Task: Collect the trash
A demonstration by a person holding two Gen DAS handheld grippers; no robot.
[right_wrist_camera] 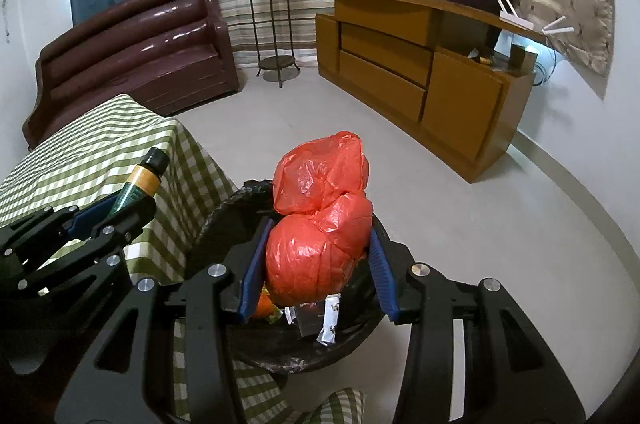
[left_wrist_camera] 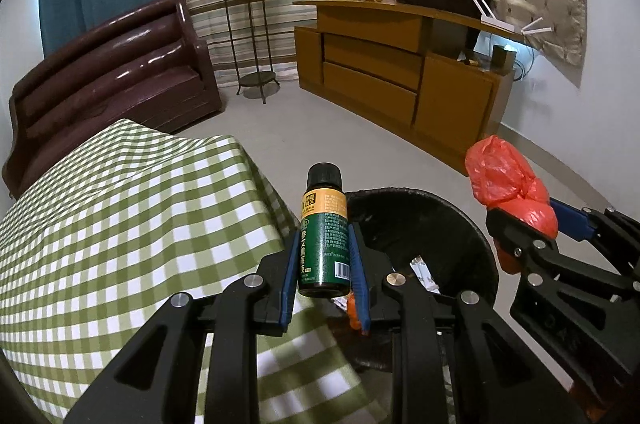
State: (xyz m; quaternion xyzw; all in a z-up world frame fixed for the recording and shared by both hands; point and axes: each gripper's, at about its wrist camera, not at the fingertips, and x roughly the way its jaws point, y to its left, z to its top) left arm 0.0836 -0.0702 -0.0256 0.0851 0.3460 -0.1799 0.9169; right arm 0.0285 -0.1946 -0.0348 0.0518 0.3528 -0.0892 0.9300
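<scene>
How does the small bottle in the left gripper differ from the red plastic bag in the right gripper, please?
The bottle is rigid, slim and dark green with a black cap and printed label; the red bag is soft, crumpled and bulging, with no label. The bottle sits narrowly between the left gripper's fingers, while the bag spreads the right gripper wider. The bag hangs over the black bin; the bottle is at the bin's edge, beside the checked tablecloth. Both are gripped and held up.

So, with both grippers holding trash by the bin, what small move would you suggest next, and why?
Probably open the right gripper: its red bag hangs over the black bin, whereas the left gripper holds its green bottle at the rim.
</scene>
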